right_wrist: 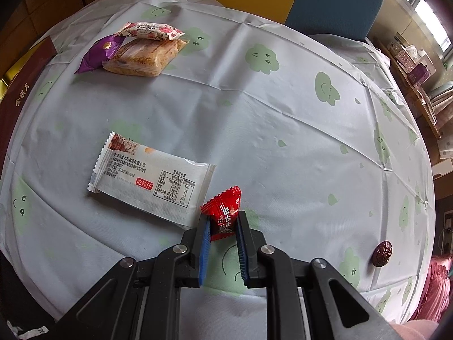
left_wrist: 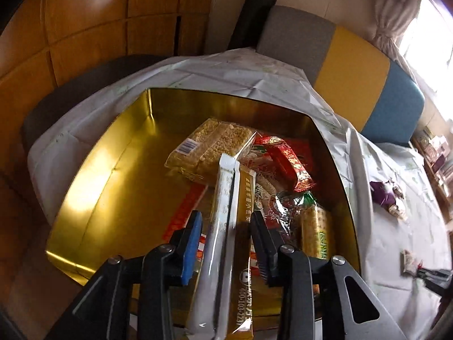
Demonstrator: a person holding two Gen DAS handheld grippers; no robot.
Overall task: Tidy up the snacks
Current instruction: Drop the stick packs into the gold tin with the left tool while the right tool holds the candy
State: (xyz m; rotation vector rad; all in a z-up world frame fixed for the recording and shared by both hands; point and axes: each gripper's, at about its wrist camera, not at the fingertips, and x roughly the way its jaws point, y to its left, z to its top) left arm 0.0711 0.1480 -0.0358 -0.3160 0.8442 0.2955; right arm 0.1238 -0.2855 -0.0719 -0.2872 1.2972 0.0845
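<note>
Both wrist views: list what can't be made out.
- Left wrist: gold tin floor under the snack pile; near rim hidden by the left gripper.
- Left wrist: purple packets blurred, tiny.
- Right wrist: red candy lower end between the right gripper pads.

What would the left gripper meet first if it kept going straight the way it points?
Probably the snack pile in the gold tin. The left gripper, open around a long silver-and-gold stick pack, points at a clear-wrapped rice cake bar just past the pack's tip. Depth is uncertain.

Right gripper point(right_wrist: 223, 223) jaws clamped on red candy point(right_wrist: 223, 212), beside white snack packet point(right_wrist: 150, 175) on cloud-print tablecloth point(right_wrist: 283, 141).
</note>
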